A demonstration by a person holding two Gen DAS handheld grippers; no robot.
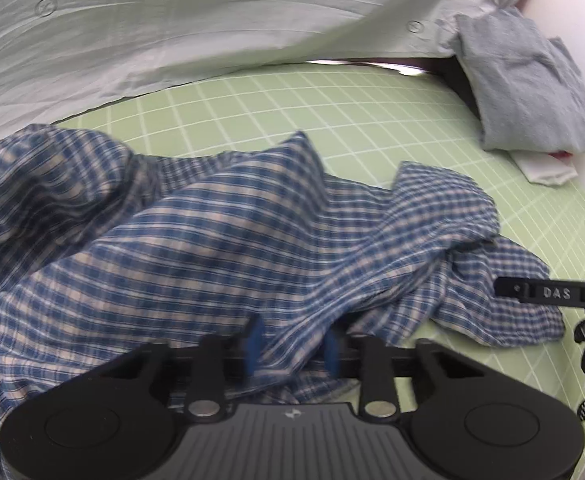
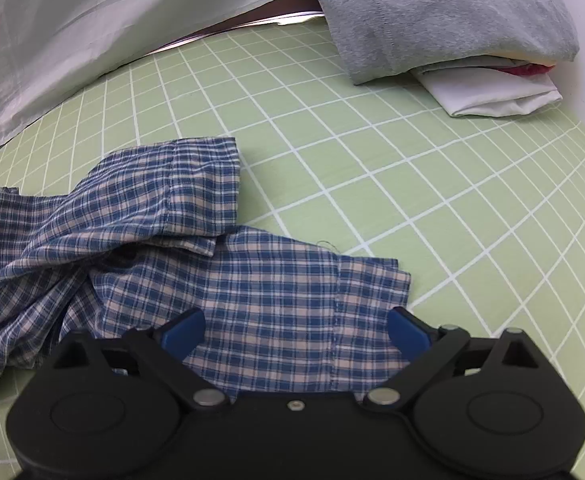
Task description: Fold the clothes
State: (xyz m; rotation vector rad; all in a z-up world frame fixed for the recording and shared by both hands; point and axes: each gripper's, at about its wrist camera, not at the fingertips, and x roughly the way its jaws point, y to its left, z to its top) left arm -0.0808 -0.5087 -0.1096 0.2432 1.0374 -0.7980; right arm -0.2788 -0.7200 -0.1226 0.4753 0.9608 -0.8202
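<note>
1. Left gripper (image 1: 292, 346): blue pads drawn in narrow, pinching a raised ridge of the crumpled blue-and-cream checked cotton shirt (image 1: 196, 240); slightly blurred here, so probably clamped rather than merely brushing.
2. Right gripper (image 2: 296, 332): blue fingers (image 2: 182, 330) spread wide over a flat checked panel, gripping nothing, cloth lying beneath and between them.
3. Shirt position: bunched on the pale green grid-lined cutting mat (image 2: 412, 184), heaped toward the left gripper, thinning to flat layers under the right.
4. Key relation: seamed end of the flat panel (image 2: 372, 280) just ahead and to the right of the right gripper's fingers, its stitched edge running away from the camera; right hand clearly nearer that end, left hand already committed to the bulk.
5. Likely next need: closing down on that flat end, then drawing the garment out along its length.
6. Farther off: folded grey jersey garment (image 2: 432, 12) stacked on folded white cloth (image 2: 492, 92), well apart from the shirt.
7. Farthest: white sheet with an orange carrot print (image 1: 172, 40) beyond the mat.
</note>
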